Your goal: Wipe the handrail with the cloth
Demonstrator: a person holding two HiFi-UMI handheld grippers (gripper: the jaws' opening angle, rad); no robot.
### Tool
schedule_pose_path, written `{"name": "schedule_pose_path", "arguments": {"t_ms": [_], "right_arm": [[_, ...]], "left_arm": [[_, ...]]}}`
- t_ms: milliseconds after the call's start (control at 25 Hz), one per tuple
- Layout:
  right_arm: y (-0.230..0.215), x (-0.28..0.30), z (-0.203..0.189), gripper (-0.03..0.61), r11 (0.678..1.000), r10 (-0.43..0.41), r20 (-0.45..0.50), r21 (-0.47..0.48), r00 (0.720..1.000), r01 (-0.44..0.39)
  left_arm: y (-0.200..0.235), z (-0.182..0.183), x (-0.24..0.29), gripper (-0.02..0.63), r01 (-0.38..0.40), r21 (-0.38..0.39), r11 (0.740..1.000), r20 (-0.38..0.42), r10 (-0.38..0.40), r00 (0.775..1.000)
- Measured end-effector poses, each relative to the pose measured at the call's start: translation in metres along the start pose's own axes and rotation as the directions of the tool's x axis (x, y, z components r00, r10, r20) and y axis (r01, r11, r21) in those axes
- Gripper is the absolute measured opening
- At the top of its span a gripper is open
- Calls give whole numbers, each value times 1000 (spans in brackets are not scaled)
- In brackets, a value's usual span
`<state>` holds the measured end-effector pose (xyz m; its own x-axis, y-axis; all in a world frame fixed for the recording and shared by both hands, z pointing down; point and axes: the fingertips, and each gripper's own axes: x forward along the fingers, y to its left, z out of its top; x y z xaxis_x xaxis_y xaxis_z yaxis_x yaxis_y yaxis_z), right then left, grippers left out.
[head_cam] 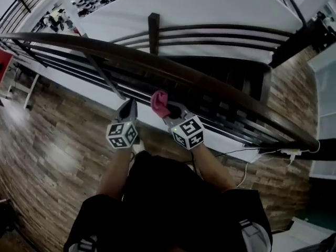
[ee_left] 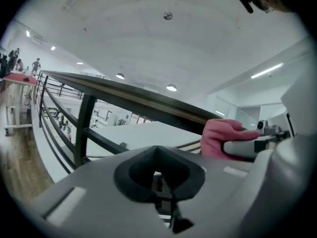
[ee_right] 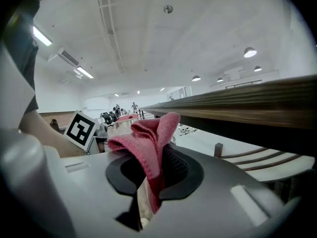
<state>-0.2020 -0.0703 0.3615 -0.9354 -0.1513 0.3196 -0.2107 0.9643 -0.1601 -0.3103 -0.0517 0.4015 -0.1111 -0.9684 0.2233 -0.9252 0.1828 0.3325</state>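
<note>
The handrail [head_cam: 220,86] is a dark wooden bar. In the head view its long axis runs diagonally, from beyond and to the left of the grippers down to the far right. In the right gripper view it crosses just above and to the right of that gripper's jaws [ee_right: 247,108]; in the left gripper view it slants overhead [ee_left: 148,103].

Dark metal rails [head_cam: 105,75] and slanted posts run under the handrail. A brown plank floor [head_cam: 47,140] lies beneath the person. A broad white surface [head_cam: 199,9] lies past the railing, and the white ceiling has round recessed lights [ee_right: 250,52].

The right gripper [head_cam: 169,111] is clenched on a pink cloth [head_cam: 159,103]. The cloth is pinched in the seam between the jaws [ee_right: 151,175] and bunches up in folds above them [ee_right: 148,138], its top close under the handrail's near edge. Whether cloth and wood touch cannot be told.

The left gripper [head_cam: 127,111] hangs just to the left of the right gripper, also short of the handrail. Its jaws are drawn together on nothing [ee_left: 161,175]. From its camera the cloth [ee_left: 218,138] and the right gripper [ee_left: 247,145] show close by on the right.
</note>
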Motion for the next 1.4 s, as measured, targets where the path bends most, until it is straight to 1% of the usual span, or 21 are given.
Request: {"name": "schedule_pose_path", "arguments": {"t_ms": [120,200,320,400,440,480,520,600,720,800,880,960,1000,1040,1080,1120,1160,1240,1280,1320,1400], "right_arm": [[-26,-80,-15,49,996,-90,23,29,996,89],[-42,-128,-24,49,987,-153,41,60,987,150],[-62,-187,-36,49,963,-257,61,104,965,250],[-72,-217,-45,49,938,-332,70,133,941,321],[-77,-230,-49,49,920,-375,76,154,924,361],[-83,-243,-52,49,897,-424,84,177,902,405],[-89,-255,-55,49,869,-475,92,202,875,451],[-98,-276,-59,49,805,-575,101,246,812,540],[-103,-302,-66,49,700,-697,93,300,711,648],[-107,-322,-75,49,629,-760,75,332,646,702],[-111,-342,-87,49,565,-808,62,367,586,739],[-116,-368,-105,49,499,-849,53,409,526,764],[-119,-384,-116,49,467,-866,45,431,498,772],[-124,-400,-129,49,437,-879,34,453,475,777],[-129,-415,-144,49,410,-890,19,476,456,778],[-134,-428,-160,49,386,-896,2,498,444,777],[-140,-440,-174,49,366,-900,-14,518,436,773],[-153,-465,-196,49,341,-902,-40,543,429,767],[-161,-478,-206,49,333,-903,-48,550,427,766],[-170,-490,-215,49,325,-905,-54,555,423,766],[-190,-514,-232,49,304,-912,-58,567,405,766]], "left_arm": [[-82,-22,15,-2,122,-1,993,-25,-122,992],[-138,-36,19,-2,210,11,978,-48,-209,977],[-210,-50,26,-2,340,54,939,-93,-335,938],[-248,-57,30,-2,431,85,898,-126,-419,899],[-266,-60,32,-2,481,99,871,-144,-466,873],[-284,-62,35,-2,534,109,839,-163,-515,842],[-300,-65,38,-2,586,118,801,-183,-563,806],[-329,-70,42,-2,684,126,718,-226,-651,725],[-363,-77,43,-2,795,116,595,-285,-747,601],[-386,-84,40,-2,850,111,515,-324,-790,520],[-407,-97,37,-2,891,112,440,-375,-812,448],[-427,-118,31,-2,919,104,381,-422,-819,388],[-438,-128,28,-2,928,99,358,-438,-822,364],[-449,-139,25,-2,935,96,342,-452,-822,347],[-459,-149,25,-2,938,96,332,-465,-819,337],[-468,-159,25,-2,939,95,329,-478,-813,333],[-477,-169,27,-2,938,93,333,-490,-805,335],[-498,-185,31,-2,935,80,346,-504,-795,338],[-511,-193,32,-2,935,72,348,-508,-794,335],[-525,-201,33,-2,936,66,345,-512,-794,329],[-553,-222,35,-2,942,62,329,-524,-793,311]]}}
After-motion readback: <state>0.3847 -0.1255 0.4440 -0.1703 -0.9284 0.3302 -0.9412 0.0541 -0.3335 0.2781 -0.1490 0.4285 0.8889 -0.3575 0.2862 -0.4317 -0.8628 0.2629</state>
